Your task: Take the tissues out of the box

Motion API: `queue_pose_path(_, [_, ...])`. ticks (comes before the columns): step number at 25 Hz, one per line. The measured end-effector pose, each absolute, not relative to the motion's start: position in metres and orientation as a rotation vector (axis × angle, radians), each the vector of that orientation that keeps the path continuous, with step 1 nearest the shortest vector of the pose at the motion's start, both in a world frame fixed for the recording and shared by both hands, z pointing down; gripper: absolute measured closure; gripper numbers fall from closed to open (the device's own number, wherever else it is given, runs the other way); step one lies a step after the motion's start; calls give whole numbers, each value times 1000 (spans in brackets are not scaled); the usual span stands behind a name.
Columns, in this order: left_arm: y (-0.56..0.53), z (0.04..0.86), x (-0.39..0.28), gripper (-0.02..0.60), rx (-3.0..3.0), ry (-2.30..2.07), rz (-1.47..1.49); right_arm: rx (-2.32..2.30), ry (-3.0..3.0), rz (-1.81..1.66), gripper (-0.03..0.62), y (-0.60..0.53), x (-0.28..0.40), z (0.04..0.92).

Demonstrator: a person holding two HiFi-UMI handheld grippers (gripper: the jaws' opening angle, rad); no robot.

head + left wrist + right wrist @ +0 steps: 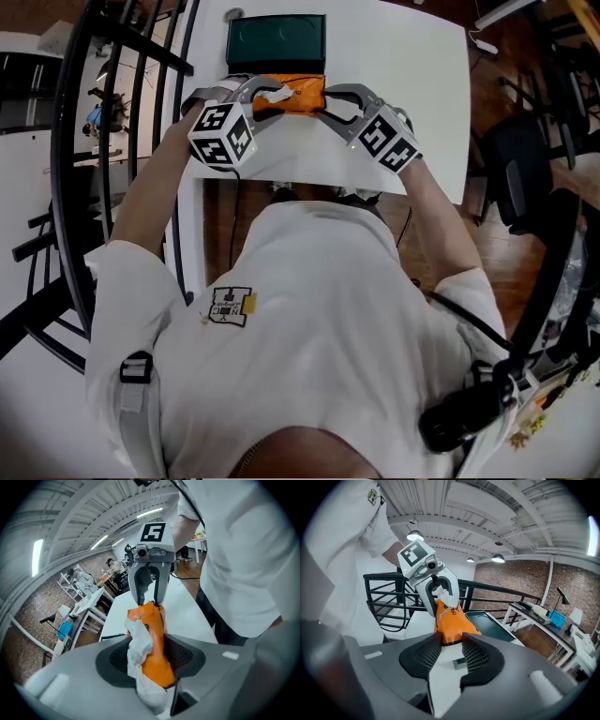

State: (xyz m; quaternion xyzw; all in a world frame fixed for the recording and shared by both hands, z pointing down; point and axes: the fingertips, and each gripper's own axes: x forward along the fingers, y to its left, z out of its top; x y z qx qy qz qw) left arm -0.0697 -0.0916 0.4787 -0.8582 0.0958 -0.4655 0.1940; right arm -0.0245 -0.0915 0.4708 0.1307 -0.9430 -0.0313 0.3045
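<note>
Now the orange tissue pack (298, 96) hangs between my two tools over the white table (412, 66). It is just on the near side of a dark green tray (277, 42) and short of the table's near edge. A crumpled white tissue (138, 644) sticks out of the pack at the end toward my left tool (152, 663). That tool is closed on this end. Its dark pads press the orange wrapper and the tissue together, and in its own view the tissue lies on the left side of the wrapper. My right tool (449, 644) is narrowed onto the opposite end, with both pads pinching the flattened orange edge. The pack runs lengthwise from one tool to the other. The tools face each other across it, and their marker cubes are turned up toward me. The tray lies flat on the table beyond the pack, toward the far edge. A black railing (122, 66) runs along the left of the table. To the right, past the table's edge, is a wooden floor (497, 75) with a dark chair (525, 169) standing on it.
</note>
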Motion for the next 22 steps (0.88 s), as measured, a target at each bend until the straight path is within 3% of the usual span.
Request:
queue_pose_path(9, [-9,527,-25,400,-2501,300,-1398,220,-2470,-31,468,-14,19,520])
queue_pose_path(22, [-10,591,-38,370,-2552,287,-1371,252,-2397,20,476,-13,5,581])
